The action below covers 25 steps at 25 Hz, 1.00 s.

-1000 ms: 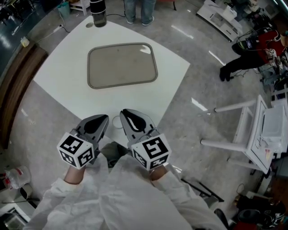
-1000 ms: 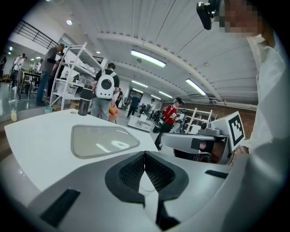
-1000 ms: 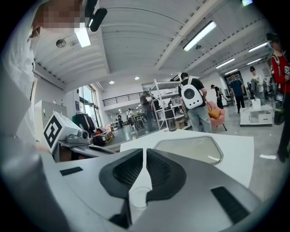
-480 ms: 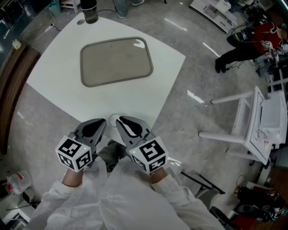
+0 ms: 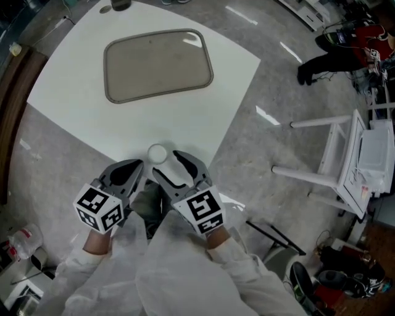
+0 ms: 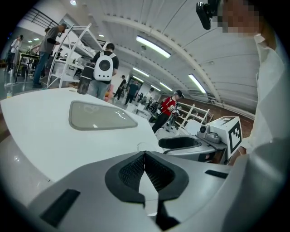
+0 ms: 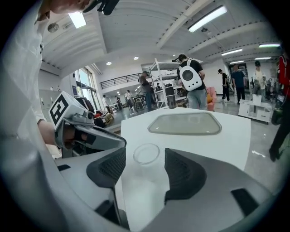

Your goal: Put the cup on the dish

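A clear plastic cup (image 5: 157, 153) stands upright on the white table (image 5: 74, 105), close to its near corner. The dish is a flat grey tray (image 5: 157, 65) lying farther back on the table. My right gripper (image 5: 171, 165) sits just behind the cup; its jaws have just been opening and now stand wide. In the right gripper view the cup (image 7: 146, 153) is just ahead of the open pads (image 7: 110, 168), and nothing presses on it. My left gripper (image 5: 137, 166) hovers beside it at the table's edge, shut and empty (image 6: 145, 155). The tray (image 7: 185, 123) lies beyond the cup.
A dark cylinder (image 5: 120, 5) stands at the table's far corner. A white frame stand (image 5: 345, 166) is on the floor to the right. Several people stand and walk beyond the table (image 7: 189, 79).
Both hands have sunk toward the table's near corner. The right jaws, shut before, now stand open. The cup now shows in full in front of them.
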Tool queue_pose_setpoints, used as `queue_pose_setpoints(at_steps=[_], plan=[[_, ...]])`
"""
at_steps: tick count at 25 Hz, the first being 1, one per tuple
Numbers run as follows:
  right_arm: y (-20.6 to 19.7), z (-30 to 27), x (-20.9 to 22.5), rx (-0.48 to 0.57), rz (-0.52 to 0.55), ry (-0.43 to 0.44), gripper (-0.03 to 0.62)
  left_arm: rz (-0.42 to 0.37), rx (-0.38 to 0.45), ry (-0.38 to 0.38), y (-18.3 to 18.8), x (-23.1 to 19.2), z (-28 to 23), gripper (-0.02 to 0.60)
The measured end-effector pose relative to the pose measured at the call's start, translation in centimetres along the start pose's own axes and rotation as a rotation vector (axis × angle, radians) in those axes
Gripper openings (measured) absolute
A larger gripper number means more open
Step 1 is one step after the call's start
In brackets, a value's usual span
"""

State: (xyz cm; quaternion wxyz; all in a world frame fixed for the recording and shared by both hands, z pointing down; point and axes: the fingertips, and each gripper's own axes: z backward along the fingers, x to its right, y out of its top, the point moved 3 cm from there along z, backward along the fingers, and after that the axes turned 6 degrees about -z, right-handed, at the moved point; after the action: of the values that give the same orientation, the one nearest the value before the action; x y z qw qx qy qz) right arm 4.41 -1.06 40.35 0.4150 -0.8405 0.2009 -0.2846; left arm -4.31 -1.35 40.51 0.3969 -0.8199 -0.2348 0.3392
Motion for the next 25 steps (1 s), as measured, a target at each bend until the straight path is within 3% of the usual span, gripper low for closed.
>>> queue_pose_setpoints(at_steps=[12,25], plan=[[-2.8,-2.5,1.3,-0.071,0.046,-0.044,0.278,0.089,-0.026,0.033,-2.4,-1.3,-2.1,0.009],[-3.6,-5.5,1.8,-0.091,0.064,-0.036,0.278,0.106,-0.066,0.058,-4.0,-2.5,-2.1,0.009]])
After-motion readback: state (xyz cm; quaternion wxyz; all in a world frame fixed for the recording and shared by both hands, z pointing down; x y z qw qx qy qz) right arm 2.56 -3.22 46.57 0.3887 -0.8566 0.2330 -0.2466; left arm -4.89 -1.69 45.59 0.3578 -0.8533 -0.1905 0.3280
